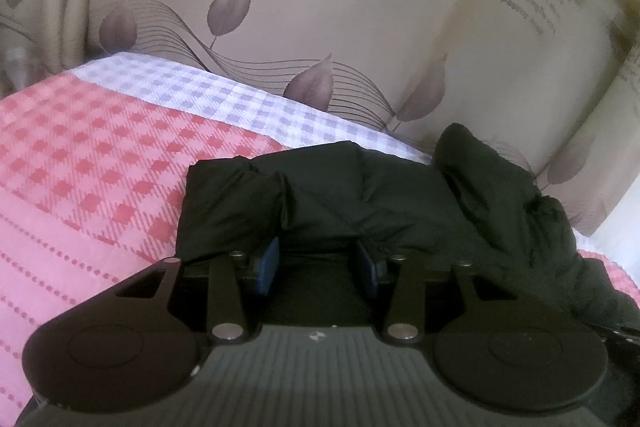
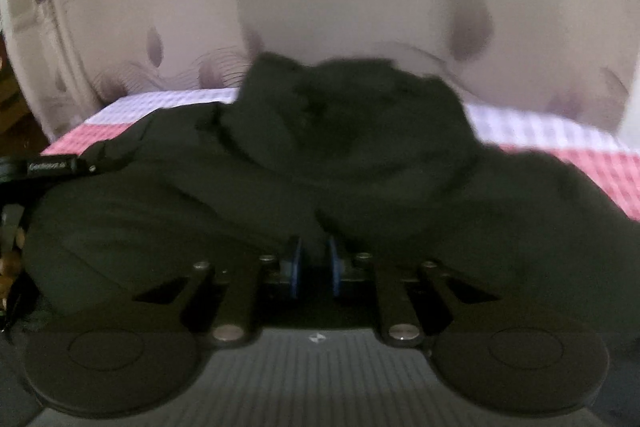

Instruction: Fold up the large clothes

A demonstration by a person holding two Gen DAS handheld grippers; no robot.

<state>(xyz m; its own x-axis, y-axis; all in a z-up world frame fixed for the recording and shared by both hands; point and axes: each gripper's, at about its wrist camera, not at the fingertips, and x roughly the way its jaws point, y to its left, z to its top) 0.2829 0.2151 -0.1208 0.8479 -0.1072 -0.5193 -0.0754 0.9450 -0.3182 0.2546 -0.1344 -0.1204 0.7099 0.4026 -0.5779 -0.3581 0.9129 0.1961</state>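
Your left tool (image 1: pixel 318 261) noses into the near edge of a dark puffy jacket (image 1: pixel 360 195) lying bunched on the bed, its blue pads (image 1: pixel 269 263) apart with a thick roll of padding between them; whether they actually press on it you cannot tell from here. Your right tool (image 2: pixel 315 269) has its pads (image 2: pixel 296 267) nearly together at the jacket's (image 2: pixel 320 155) near hem, and a thin pinch of fabric may sit between them, though blur and darkness hide it. Both tools appear set along the same near edge, likely so you can lift it and carry it over the heap as one fold. The garment sits toward the far side of the pink-and-white checked bedspread (image 1: pixel 100 163), its raised collar or hood (image 1: pixel 472 163) close to the leaf-printed curtain (image 1: pixel 320 7) behind. That hump, and the loose sleeve (image 1: pixel 236 195) on the left, look likeliest to spoil a flat fold. The other tool's black body (image 2: pixel 52 165) crowds the left of the right-hand view.
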